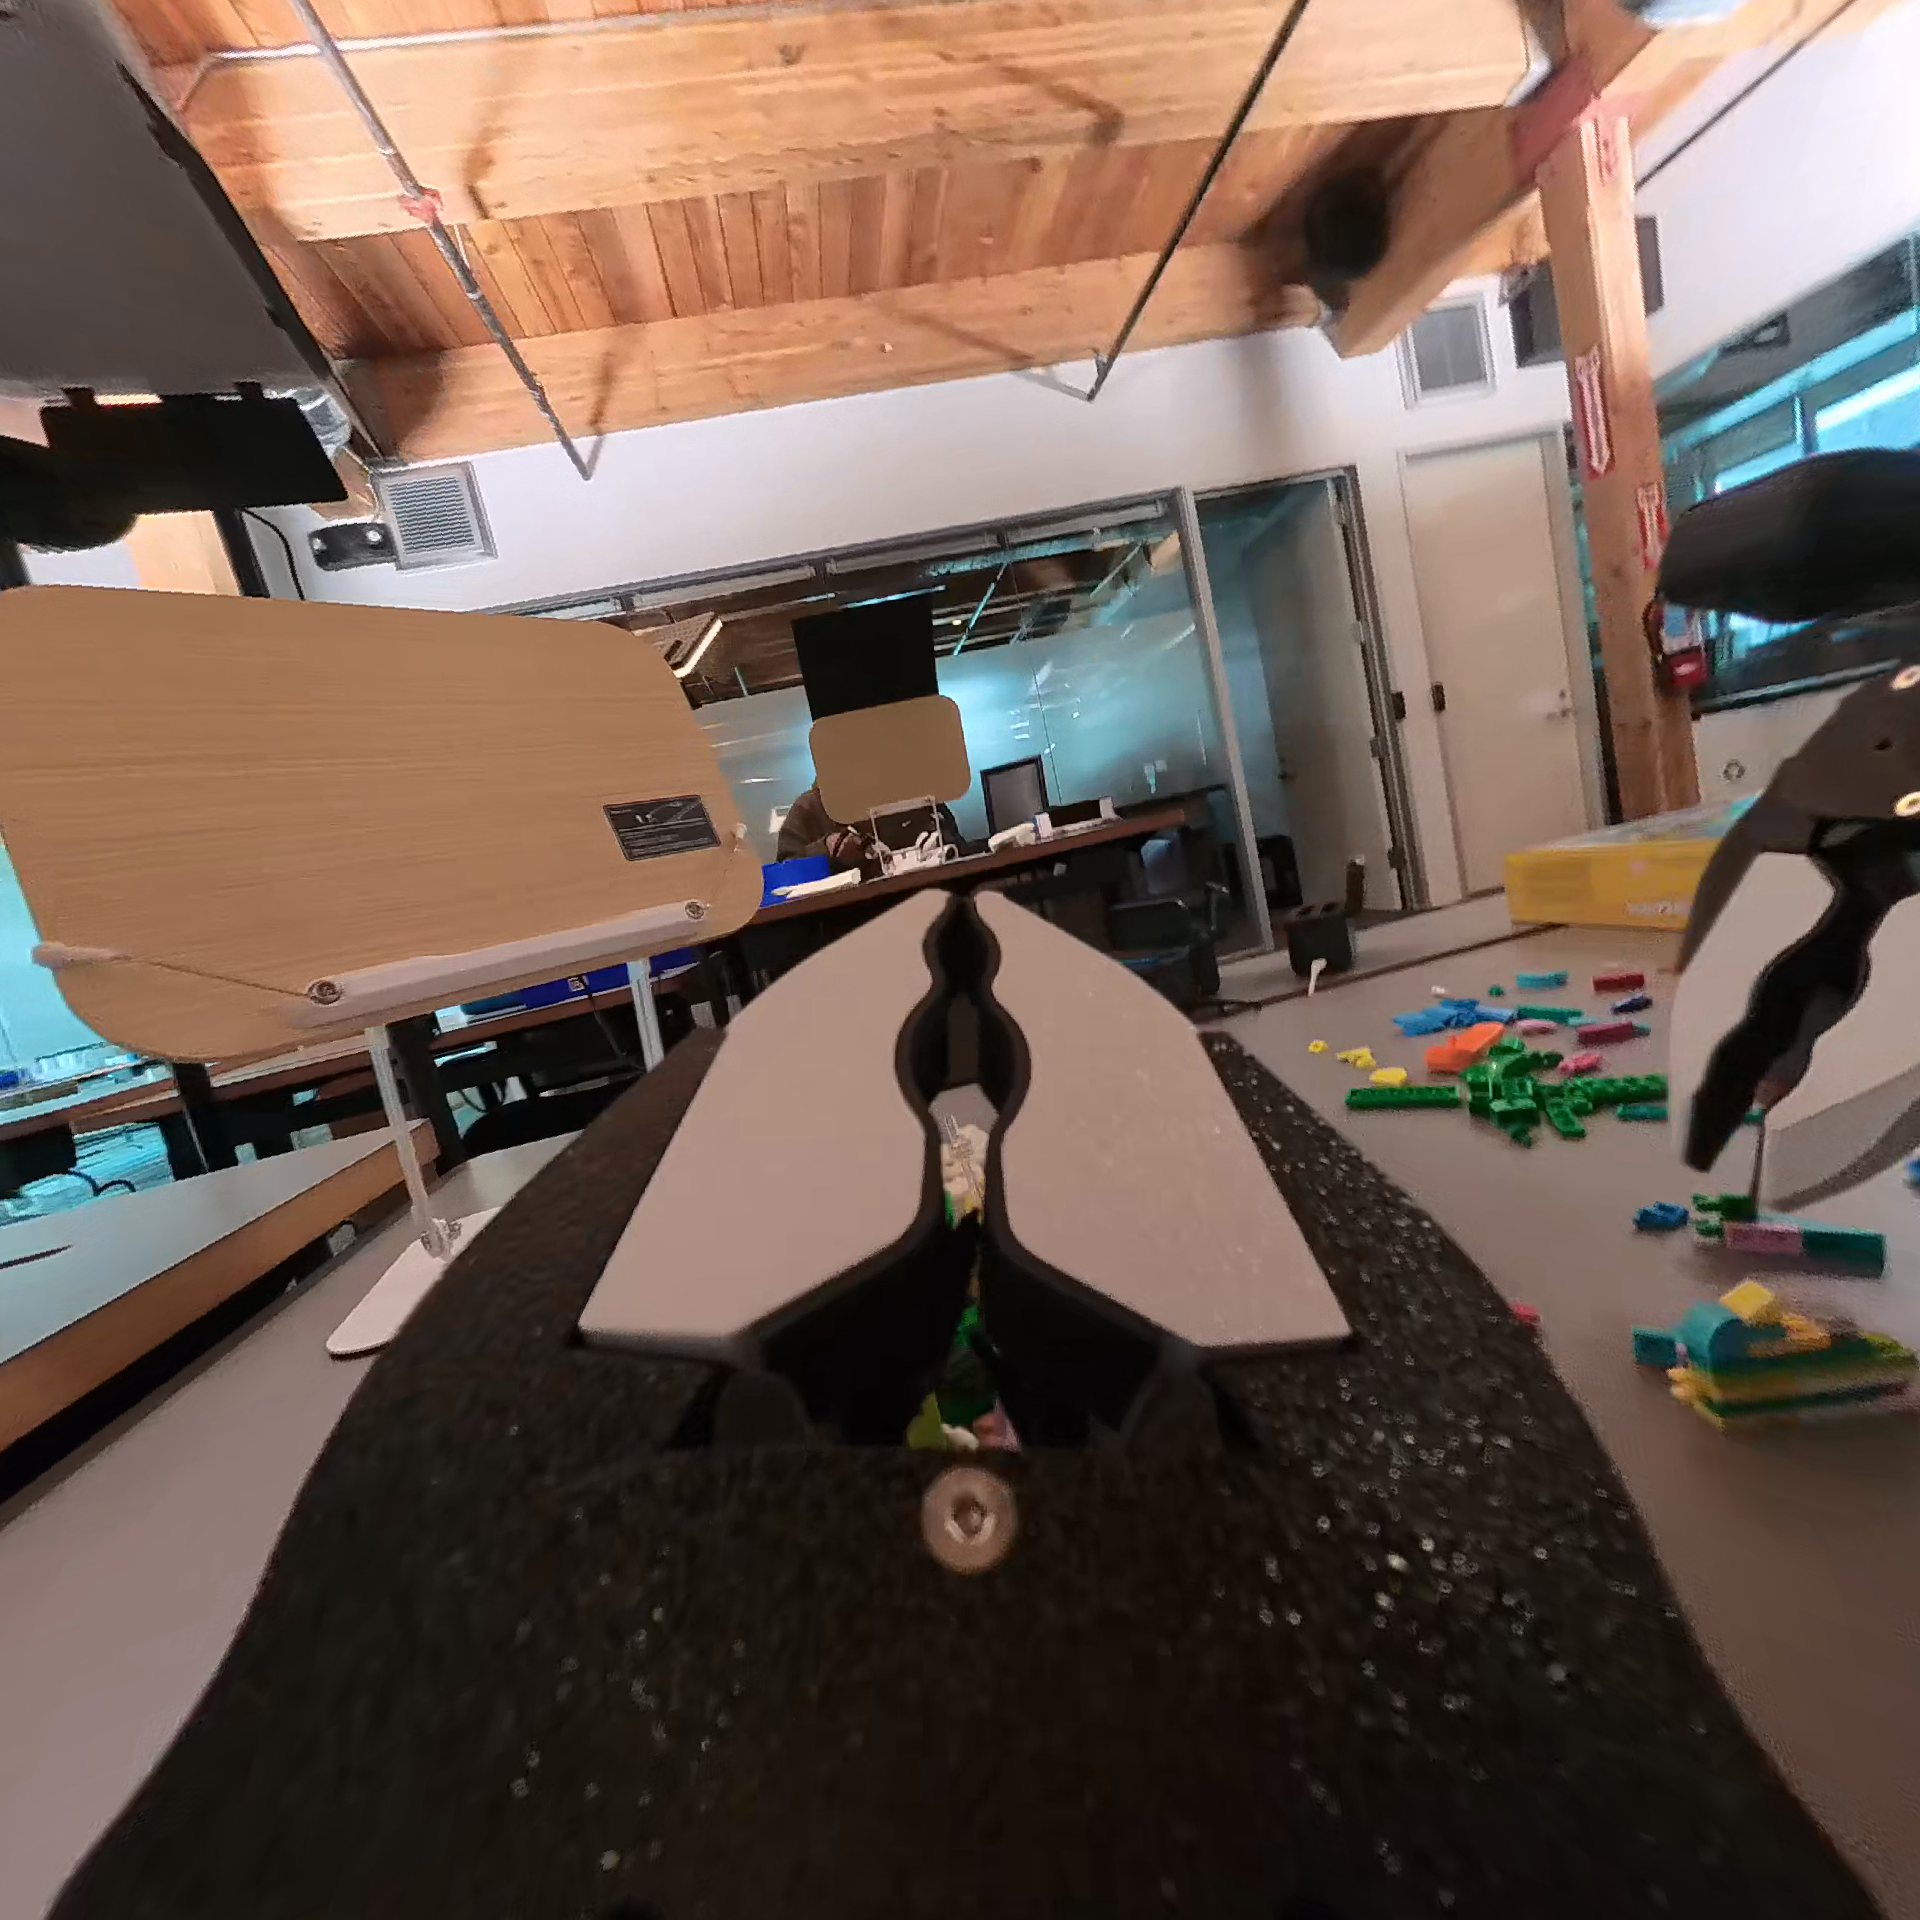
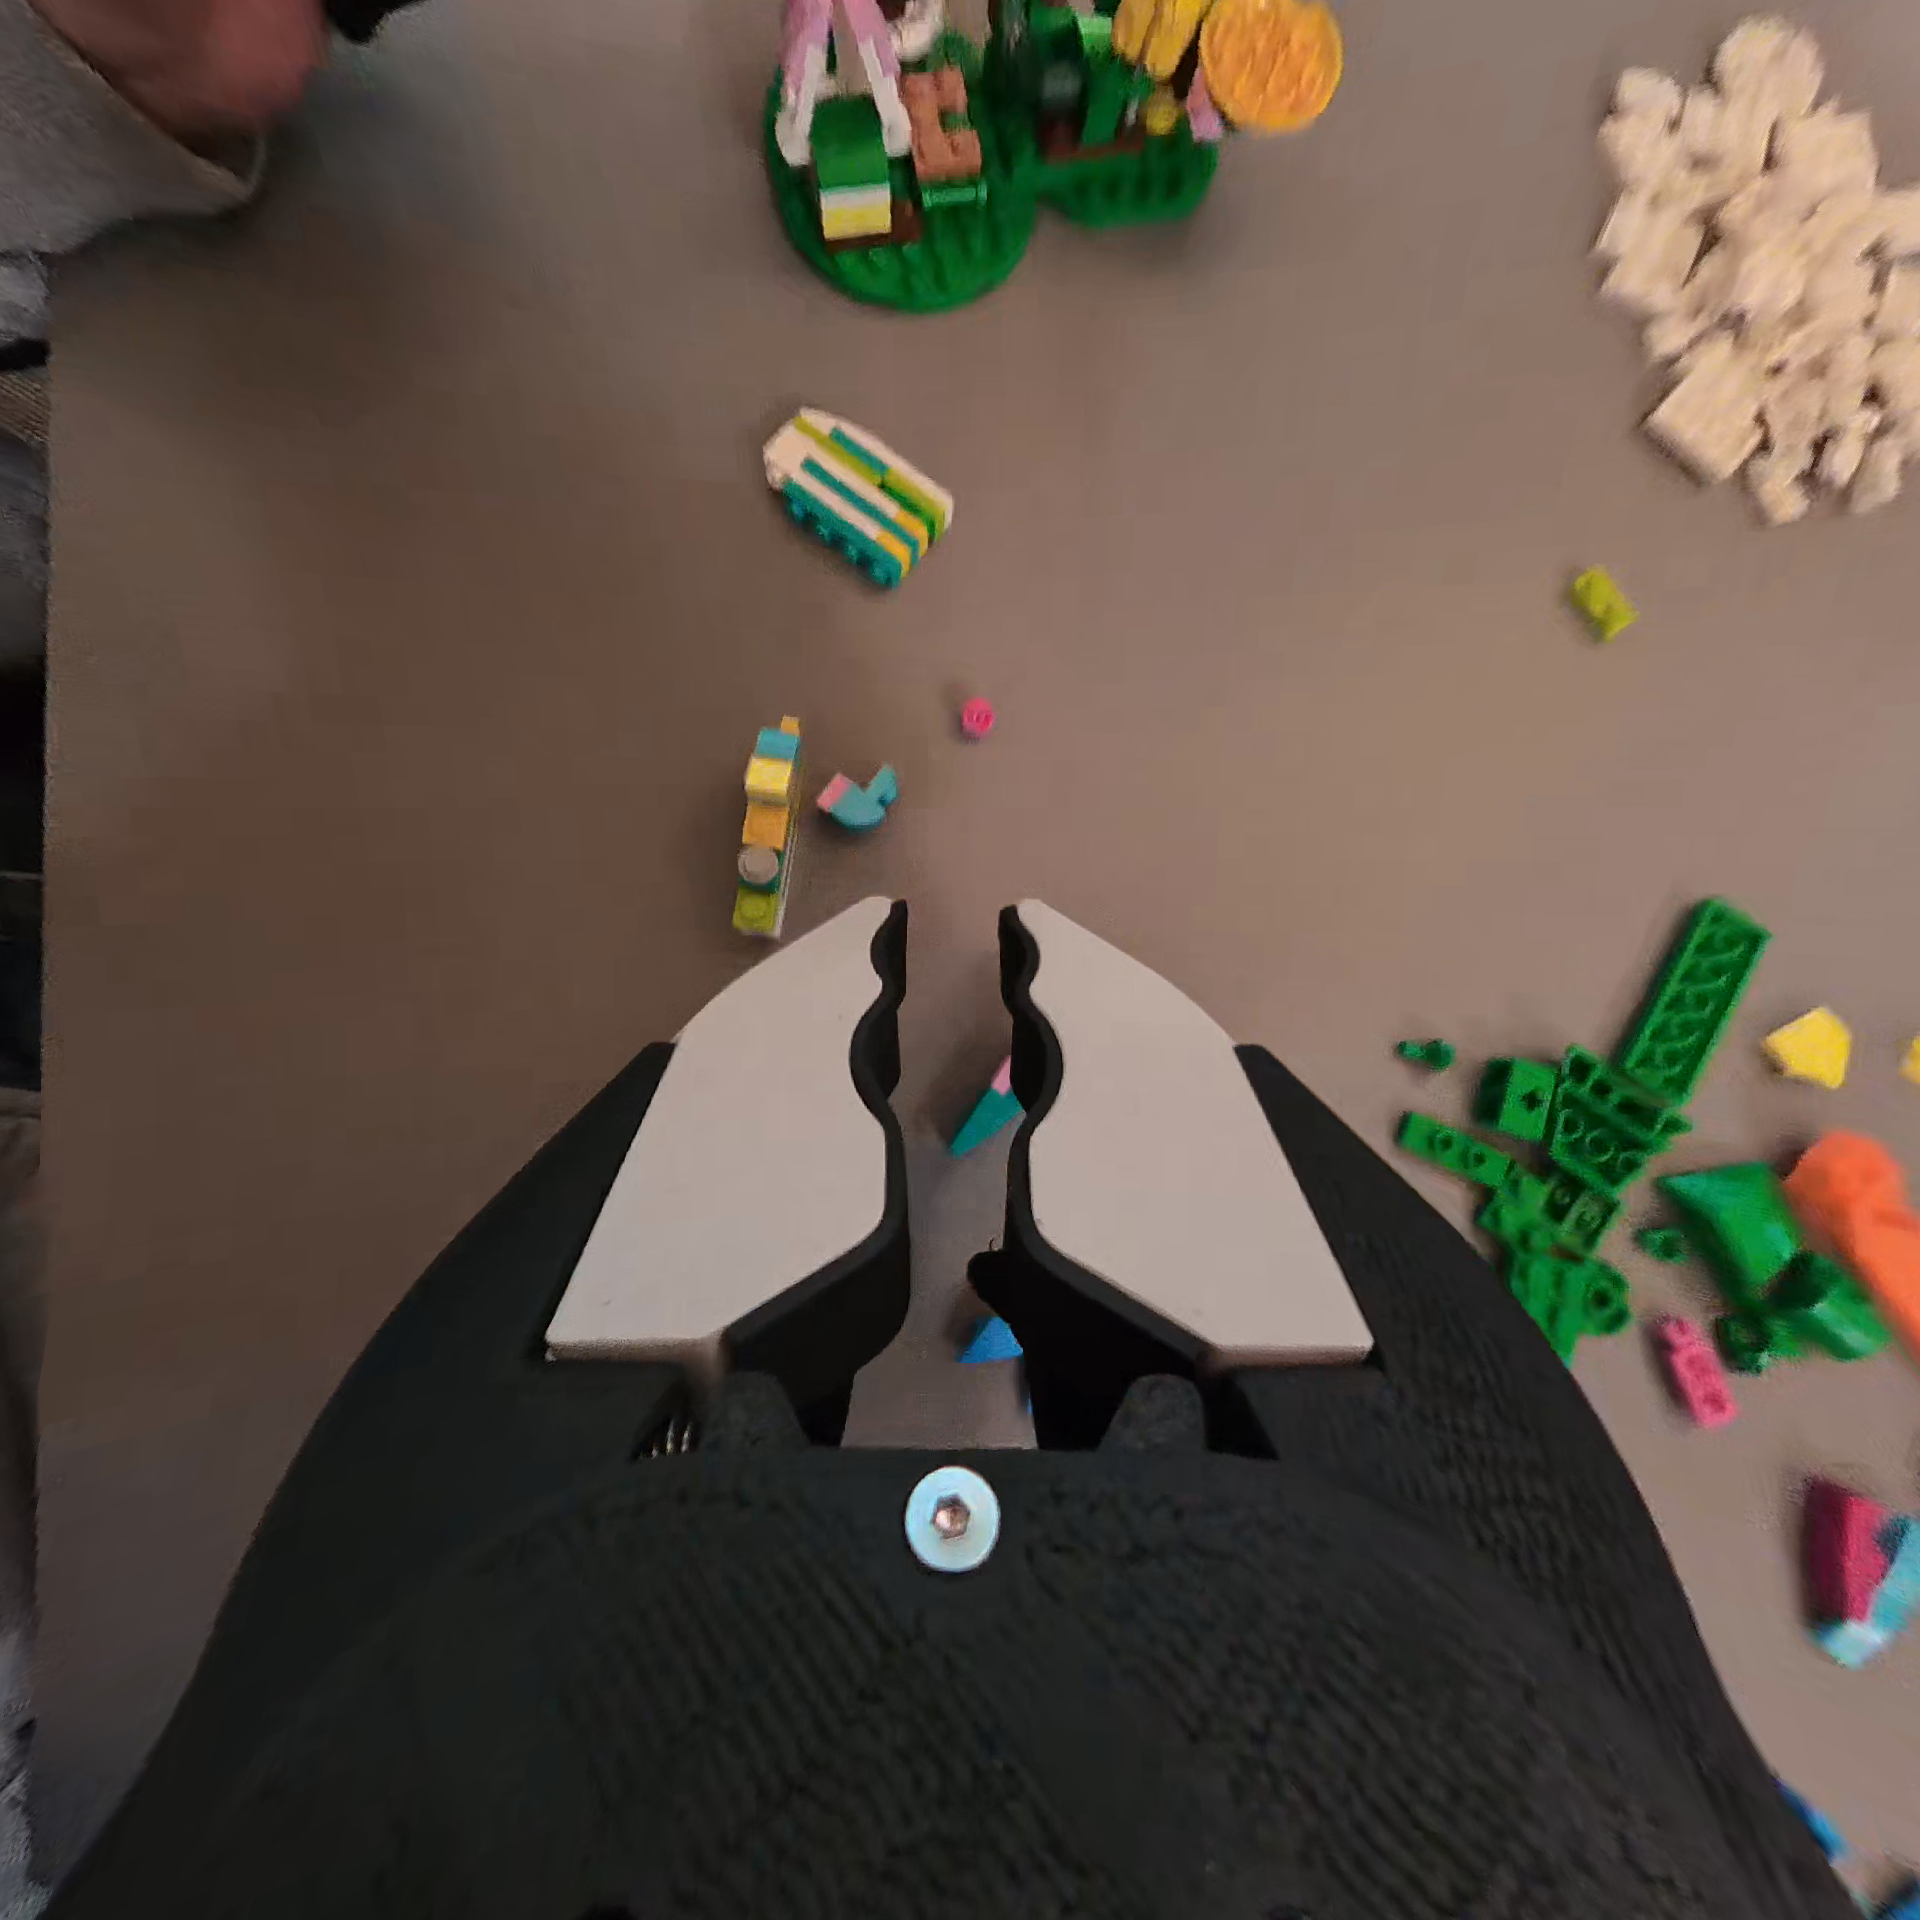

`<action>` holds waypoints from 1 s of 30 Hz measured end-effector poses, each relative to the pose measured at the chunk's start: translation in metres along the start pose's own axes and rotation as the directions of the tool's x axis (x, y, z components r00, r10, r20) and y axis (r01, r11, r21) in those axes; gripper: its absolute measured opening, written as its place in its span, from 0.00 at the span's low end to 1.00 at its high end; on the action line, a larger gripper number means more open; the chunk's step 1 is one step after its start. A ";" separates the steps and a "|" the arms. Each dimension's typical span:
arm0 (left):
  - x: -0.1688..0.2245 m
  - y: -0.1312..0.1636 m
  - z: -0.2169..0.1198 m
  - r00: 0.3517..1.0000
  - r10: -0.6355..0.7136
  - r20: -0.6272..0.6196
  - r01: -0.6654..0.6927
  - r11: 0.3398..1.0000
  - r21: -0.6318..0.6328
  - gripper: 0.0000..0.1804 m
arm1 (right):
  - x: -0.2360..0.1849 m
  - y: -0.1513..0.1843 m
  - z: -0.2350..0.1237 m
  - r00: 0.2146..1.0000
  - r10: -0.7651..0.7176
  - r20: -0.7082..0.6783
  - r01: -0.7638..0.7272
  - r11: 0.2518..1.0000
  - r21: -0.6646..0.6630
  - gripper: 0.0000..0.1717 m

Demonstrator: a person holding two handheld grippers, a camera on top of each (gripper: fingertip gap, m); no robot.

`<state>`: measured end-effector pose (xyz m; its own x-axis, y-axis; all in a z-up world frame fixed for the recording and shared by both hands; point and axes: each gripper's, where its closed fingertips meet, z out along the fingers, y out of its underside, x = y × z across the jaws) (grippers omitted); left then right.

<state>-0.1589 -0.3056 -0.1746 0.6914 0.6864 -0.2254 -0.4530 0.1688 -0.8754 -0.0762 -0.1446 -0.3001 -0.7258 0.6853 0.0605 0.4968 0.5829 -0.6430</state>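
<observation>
Right gripper (image 2: 952,914): jaws parted, bare, above teal wedge (image 2: 982,1120). Striped stack (image 2: 769,826) just beyond-left of wedge. Left gripper (image 1: 963,906): clenched, tips meeting on nothing.

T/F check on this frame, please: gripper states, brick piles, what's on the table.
1. The left gripper has its fingertips closed together. True.
2. The right gripper is clamped on a green plate. False: its fingers stand apart with bare grey table showing between the tips; nothing is pressed between them.
3. A heap of cream-white bricks lies at the upper right of the right wrist view. True.
4. The green bricks are stacked into a tower. False: they lie loose in a scattered pile on the table.
5. A yellow box sits at the far end of the table. True.
6. The small pink stud sits on the round green baseplate model. False: it lies alone on the table.
</observation>
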 end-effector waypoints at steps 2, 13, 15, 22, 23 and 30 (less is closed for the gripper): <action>-0.001 0.003 0.000 1.000 0.016 0.005 -0.016 1.000 -0.016 0.00 | 0.009 0.016 -0.004 0.998 0.034 -0.059 -0.036 0.999 -0.036 0.09; -0.014 0.004 -0.002 0.996 -0.084 0.032 0.084 0.996 -0.003 0.00 | 0.008 0.045 0.003 0.975 0.210 -0.078 -0.215 0.974 -0.066 0.10; -0.005 0.001 -0.002 0.995 -0.099 -0.029 0.100 0.995 0.009 0.00 | 0.014 0.039 0.002 0.977 0.177 -0.116 -0.184 0.982 -0.053 0.03; 0.064 0.011 0.002 0.903 -0.152 -0.401 0.105 0.985 -0.138 0.14 | 0.018 -0.067 -0.032 0.601 -0.449 -0.661 0.660 0.746 0.094 0.03; 0.073 0.016 0.002 0.892 -0.134 -0.432 0.066 0.983 -0.169 0.17 | 0.012 -0.075 -0.034 0.509 -0.490 -0.708 0.727 0.685 0.049 0.03; 0.117 0.029 -0.005 0.807 -0.021 -0.591 -0.139 0.965 -0.223 0.17 | -0.021 -0.076 -0.008 0.302 -0.651 -0.696 0.859 0.502 -0.096 0.03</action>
<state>-0.0879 -0.2238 -0.2287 0.8995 0.1322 -0.4164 -0.4075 -0.0902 -0.9088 -0.0948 -0.1998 -0.2462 -0.2119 0.1314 0.9684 -0.3284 0.9237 -0.1972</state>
